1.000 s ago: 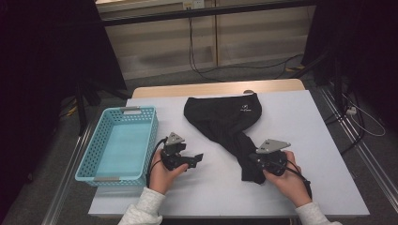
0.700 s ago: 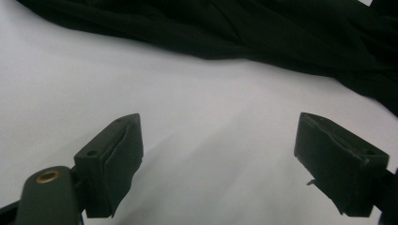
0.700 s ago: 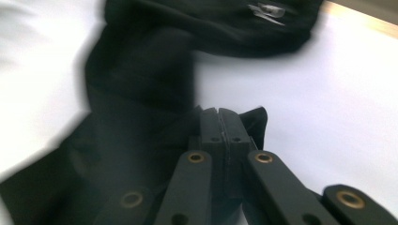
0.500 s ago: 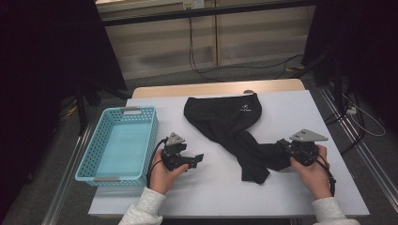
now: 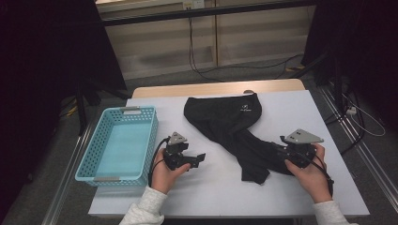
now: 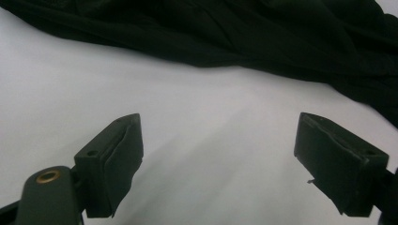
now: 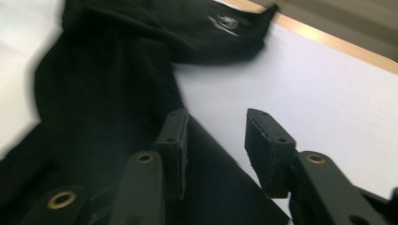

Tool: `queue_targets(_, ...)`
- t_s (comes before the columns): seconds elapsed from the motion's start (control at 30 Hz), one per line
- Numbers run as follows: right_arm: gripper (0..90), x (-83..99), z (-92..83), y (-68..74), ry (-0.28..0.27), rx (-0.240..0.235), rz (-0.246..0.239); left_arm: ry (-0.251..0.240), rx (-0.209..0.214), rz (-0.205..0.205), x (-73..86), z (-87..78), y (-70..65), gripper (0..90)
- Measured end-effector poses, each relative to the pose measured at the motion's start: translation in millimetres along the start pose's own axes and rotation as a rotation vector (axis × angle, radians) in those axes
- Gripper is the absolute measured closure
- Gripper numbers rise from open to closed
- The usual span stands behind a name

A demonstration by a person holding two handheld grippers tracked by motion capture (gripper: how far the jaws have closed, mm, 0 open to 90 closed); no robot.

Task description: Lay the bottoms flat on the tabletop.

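A black garment (image 5: 225, 122) with a small white logo lies spread on the white table (image 5: 328, 192), its lower part running toward the front right. My right gripper (image 5: 278, 150) is at that lower right edge, pointing left. Its jaws have just been opening and now stand apart over the fabric edge (image 7: 94, 93), with nothing pressed between the right gripper's (image 7: 216, 136) pads. My left gripper (image 5: 201, 158) rests on the table left of the garment (image 6: 234, 33). The left gripper (image 6: 218, 150) is open wide over bare table.
A light blue plastic basket (image 5: 85, 159) stands at the table's left edge. Beyond the table's far wooden edge are cables on the floor and a dark stand at the right.
My right gripper moved to the right and drew the garment's lower part out with it, then its jaws parted. The left gripper stayed put.
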State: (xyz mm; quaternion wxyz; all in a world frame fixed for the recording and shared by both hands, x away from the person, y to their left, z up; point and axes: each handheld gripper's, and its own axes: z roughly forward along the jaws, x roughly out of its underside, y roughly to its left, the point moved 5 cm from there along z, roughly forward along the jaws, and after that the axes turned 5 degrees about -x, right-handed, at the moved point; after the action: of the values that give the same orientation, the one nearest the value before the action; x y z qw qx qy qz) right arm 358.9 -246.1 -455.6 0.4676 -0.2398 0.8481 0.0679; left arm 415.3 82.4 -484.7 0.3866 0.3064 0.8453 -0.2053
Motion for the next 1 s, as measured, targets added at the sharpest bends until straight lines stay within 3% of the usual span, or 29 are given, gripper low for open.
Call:
queue_targets(0.1,53.6,-5.0,4.0,21.4,0.001,-0.076,-0.013,-0.004,0.005,-0.003,-1.5,0.2,-1.5,15.8)
queue_targets(0.2,56.9,-3.2,14.1,48.9,0.04,-0.149,-0.059,-0.006,0.006,0.005,-2.9,0.0,-2.7,15.9)
queue_targets(0.27,56.8,2.2,24.5,78.8,0.085,-0.267,-0.1,-0.008,0.009,0.007,-4.3,-0.5,-3.7,15.9)
queue_targets(0.37,53.7,8.7,32.4,101.7,0.152,-0.309,-0.163,-0.014,0.016,0.009,-5.5,-1.1,-5.5,15.9)
queue_targets(0.4,50.1,11.8,35.4,103.6,0.183,-0.277,-0.178,-0.015,0.016,0.01,-5.6,-1.3,-5.6,15.9)
queue_targets(0.43,49.9,11.8,37.5,101.3,0.168,-0.248,-0.155,-0.015,0.017,0.006,-5.2,-1.4,-5.8,15.9)
queue_targets(0.47,50.8,12.2,37.9,99.1,0.171,-0.247,-0.125,-0.015,0.017,0.006,-4.8,-1.6,-5.4,15.9)
queue_targets(0.53,54.2,13.4,36.7,93.2,0.177,-0.219,-0.127,-0.013,0.016,0.002,-3.7,-1.9,-4.8,15.8)
queue_targets(0.6,63.7,15.1,36.8,87.8,0.166,-0.21,-0.097,-0.013,0.013,0.004,-3.1,-2.8,-3.8,15.9)
queue_targets(0.67,80.9,16.1,38.0,82.4,0.15,-0.183,-0.101,-0.015,0.008,0.001,-2.6,-3.8,-3.3,15.9)
queue_targets(0.7,82.5,16.2,38.8,79.8,0.142,-0.174,-0.094,-0.016,0.009,0.0,-2.3,-4.1,-3.5,15.9)
queue_targets(0.77,84.5,14.8,38.2,82.0,0.146,-0.191,-0.096,-0.017,0.01,-0.002,-1.6,-4.9,-4.3,15.9)
queue_targets(0.83,84.9,13.7,37.1,90.4,0.14,-0.254,-0.068,-0.017,0.007,0.001,-1.8,-5.6,-4.2,15.8)
queue_targets(0.9,84.9,11.9,35.9,99.0,0.146,-0.278,-0.089,-0.019,0.006,0.002,-2.5,-5.6,-4.2,15.9)
queue_targets(0.97,84.9,6.5,32.8,115.7,0.126,-0.371,-0.08,-0.017,0.009,0.001,-2.4,-5.1,-4.8,15.9)
queue_targets(1.0,84.8,4.5,31.8,121.2,0.118,-0.392,-0.088,-0.015,0.01,0.0,-2.1,-4.7,-5.2,15.8)
